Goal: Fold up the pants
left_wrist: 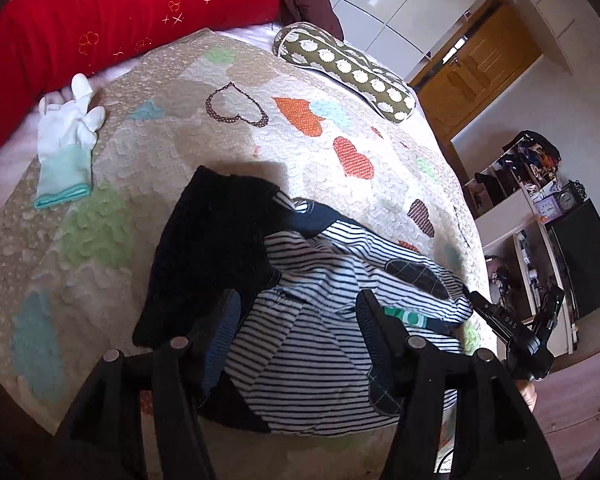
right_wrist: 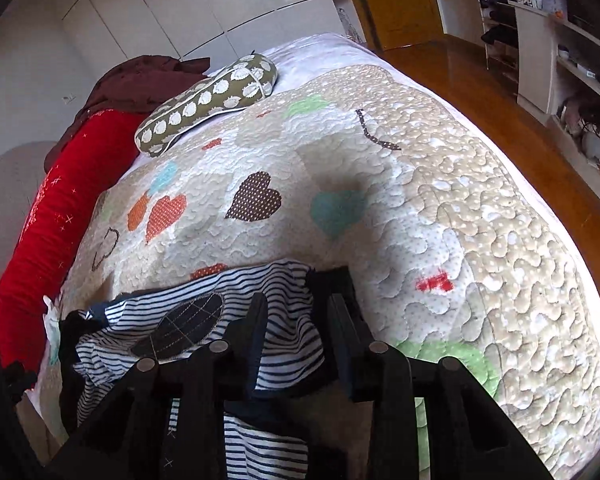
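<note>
Striped pants (left_wrist: 320,344) lie bunched on the bed quilt (left_wrist: 140,152) — folding unfinished; left gripper (left_wrist: 300,320) and right gripper (right_wrist: 300,320) jaws part-open, gripping nothing.

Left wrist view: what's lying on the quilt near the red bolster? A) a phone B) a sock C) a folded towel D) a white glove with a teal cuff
D: a white glove with a teal cuff lies flat on the quilt beside the red bolster, apart from the striped pants.
</note>
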Tool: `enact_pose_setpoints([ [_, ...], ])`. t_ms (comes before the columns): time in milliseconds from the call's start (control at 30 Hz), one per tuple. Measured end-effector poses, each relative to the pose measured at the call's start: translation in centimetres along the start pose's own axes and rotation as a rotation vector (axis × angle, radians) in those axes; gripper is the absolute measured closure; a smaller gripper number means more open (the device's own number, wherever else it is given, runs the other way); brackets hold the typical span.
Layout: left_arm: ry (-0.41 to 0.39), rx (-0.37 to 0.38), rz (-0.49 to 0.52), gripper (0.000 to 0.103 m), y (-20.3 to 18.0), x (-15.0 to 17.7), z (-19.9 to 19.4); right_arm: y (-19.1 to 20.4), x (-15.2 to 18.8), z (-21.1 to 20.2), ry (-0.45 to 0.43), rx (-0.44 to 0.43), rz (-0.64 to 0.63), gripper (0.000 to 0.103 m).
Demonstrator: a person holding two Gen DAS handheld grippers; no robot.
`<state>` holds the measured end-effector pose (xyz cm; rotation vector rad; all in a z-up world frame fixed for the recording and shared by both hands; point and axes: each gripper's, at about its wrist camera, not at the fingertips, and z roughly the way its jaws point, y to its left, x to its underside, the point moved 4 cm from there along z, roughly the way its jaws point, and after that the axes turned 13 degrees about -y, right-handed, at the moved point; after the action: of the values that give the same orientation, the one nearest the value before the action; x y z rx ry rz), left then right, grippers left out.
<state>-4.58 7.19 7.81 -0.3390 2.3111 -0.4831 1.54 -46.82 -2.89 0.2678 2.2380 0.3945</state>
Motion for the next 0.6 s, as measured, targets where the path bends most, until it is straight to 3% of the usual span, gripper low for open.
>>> enact_pose_setpoints([
  [67,-0.003,-0.038,0.01,0.044,0.7,0.5,-0.2,0.3,1.4,0.7,0.036,-0.001,-0.017,0.071],
  [133,-0.006,-0.069,-0.001,0.044,1.4,0.8,-0.3,-0.2,2.8,2.1,0.078,0.09,-0.081,0.071],
  [167,-0.004,-0.071,-0.012,0.044,1.9,1.1,-0.4,-0.7,3.2,2.7,0.094,0.132,-0.118,0.076],
  [233,0.007,-0.08,-0.027,0.044,2.6,1.6,-0.2,-1.0,3.1,1.8,0.062,0.147,-0.147,0.076],
  [300,0.019,-0.093,-0.024,0.044,3.2,2.6,-0.1,-0.6,2.7,-0.4,0.009,0.211,-0.179,0.068],
  [367,0.04,-0.085,-0.01,0.044,3.3,3.8,0.5,0.9,2.9,-3.1,-0.03,0.091,-0.152,0.068],
  [467,0.099,-0.103,-0.014,0.044,3.7,6.0,2.2,3.4,5.6,-5.6,0.021,-0.165,-0.06,0.068],
  [533,0.132,-0.129,-0.025,0.044,4.2,7.3,2.9,4.1,8.3,-6.0,0.074,-0.212,-0.064,0.068],
  [600,0.146,-0.177,0.023,0.044,4.3,8.4,3.0,3.1,10.6,-5.6,0.11,-0.163,-0.085,0.068],
])
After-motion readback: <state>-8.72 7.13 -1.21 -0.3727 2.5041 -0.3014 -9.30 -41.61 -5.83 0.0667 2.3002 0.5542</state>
